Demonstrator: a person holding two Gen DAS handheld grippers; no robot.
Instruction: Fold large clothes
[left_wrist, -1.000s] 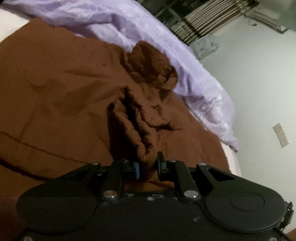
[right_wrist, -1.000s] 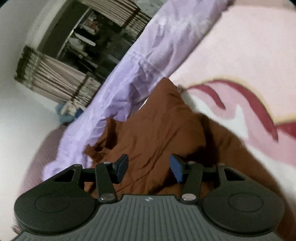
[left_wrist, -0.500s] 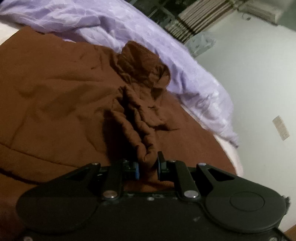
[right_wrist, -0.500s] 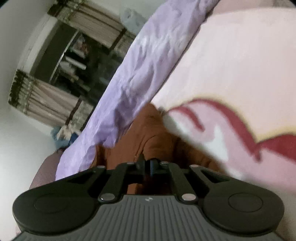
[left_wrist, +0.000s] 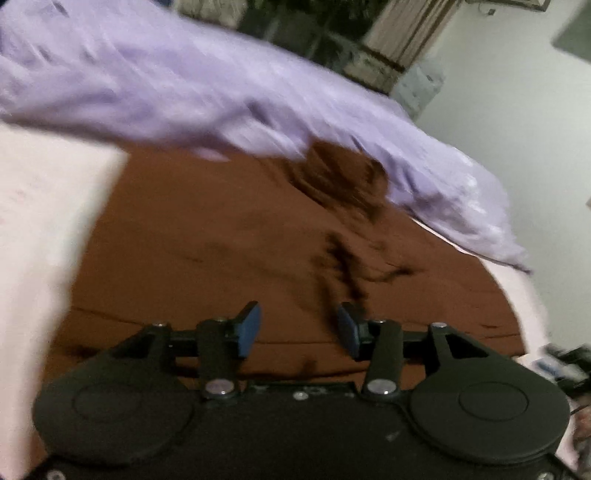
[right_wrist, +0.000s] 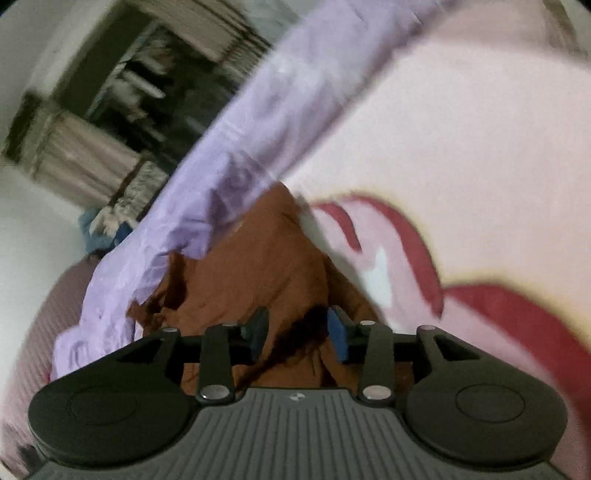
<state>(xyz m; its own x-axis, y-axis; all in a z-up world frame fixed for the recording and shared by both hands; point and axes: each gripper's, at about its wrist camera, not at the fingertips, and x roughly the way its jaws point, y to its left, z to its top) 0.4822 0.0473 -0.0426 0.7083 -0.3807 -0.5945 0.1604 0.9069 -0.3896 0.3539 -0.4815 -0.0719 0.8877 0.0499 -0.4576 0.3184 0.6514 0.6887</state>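
Note:
A large brown garment (left_wrist: 229, 240) lies spread on the bed, with a bunched brown part (left_wrist: 343, 181) at its far edge. My left gripper (left_wrist: 298, 330) is open and empty just above the cloth. In the right wrist view the same brown garment (right_wrist: 258, 273) lies rumpled in front of my right gripper (right_wrist: 297, 334), which is open with a dark fold of the cloth between its blue pads (right_wrist: 338, 336), not clamped.
A crumpled lilac sheet (left_wrist: 221, 92) lies along the far side of the garment and also shows in the right wrist view (right_wrist: 236, 147). A pink blanket with dark red shapes (right_wrist: 461, 177) covers the bed. Curtains and shelves (right_wrist: 122, 103) stand beyond.
My left gripper has opened and let go of the bunched brown cloth, which now lies flatter. My right gripper shut on the cloth half a second ago and has opened again.

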